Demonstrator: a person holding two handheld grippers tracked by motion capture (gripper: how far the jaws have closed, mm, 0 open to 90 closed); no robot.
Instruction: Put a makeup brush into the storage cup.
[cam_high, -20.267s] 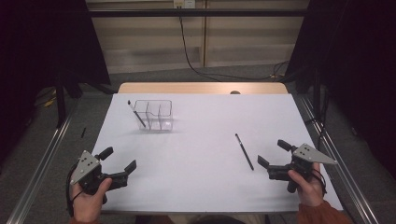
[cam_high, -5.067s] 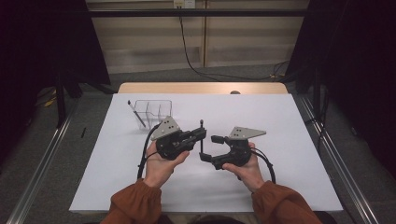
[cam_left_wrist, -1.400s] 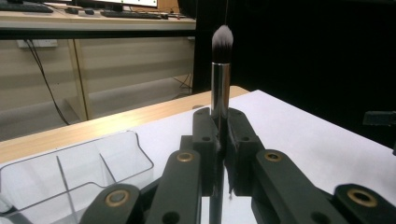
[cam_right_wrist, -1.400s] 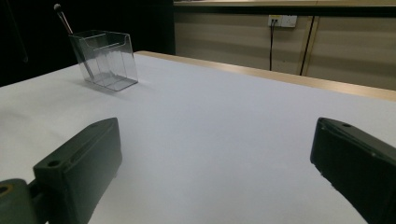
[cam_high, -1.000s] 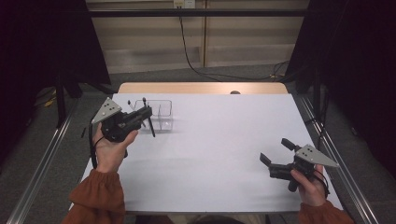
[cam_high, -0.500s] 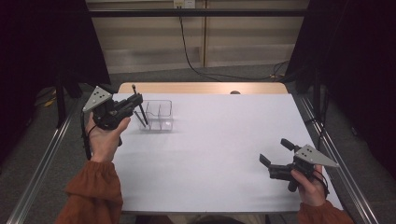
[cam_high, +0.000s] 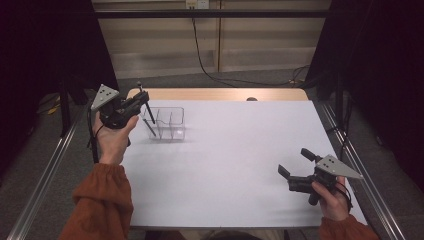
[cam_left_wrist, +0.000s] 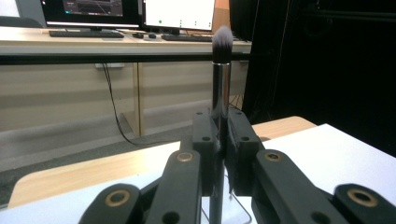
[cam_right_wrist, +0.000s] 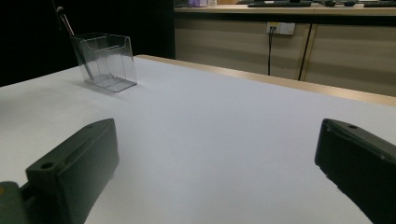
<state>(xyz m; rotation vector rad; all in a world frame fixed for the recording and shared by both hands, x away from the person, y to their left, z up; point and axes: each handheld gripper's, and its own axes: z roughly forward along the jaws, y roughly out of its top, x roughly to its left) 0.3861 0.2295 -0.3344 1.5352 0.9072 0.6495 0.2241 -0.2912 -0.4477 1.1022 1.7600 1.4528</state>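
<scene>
Brush (cam_left_wrist: 220, 93) handle's lower end behind fingers (cam_left_wrist: 204, 140)

Two brushes can be counted: one brush (cam_left_wrist: 220, 88) between the fingers of the left gripper (cam_high: 139, 101) and a second brush (cam_right_wrist: 66, 22) in the single clear organizer (cam_high: 173, 126), which has three compartments. There are two grippers, counting the right gripper (cam_high: 295, 161), and one counter (cam_high: 235, 150)

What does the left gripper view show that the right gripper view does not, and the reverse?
Left gripper view: the left gripper shut on a brush, bristles up, with monitors behind. Right gripper view: the right gripper open, and a clear organizer with a second brush leaning in it. Both: the white table and its wooden edge.
</scene>
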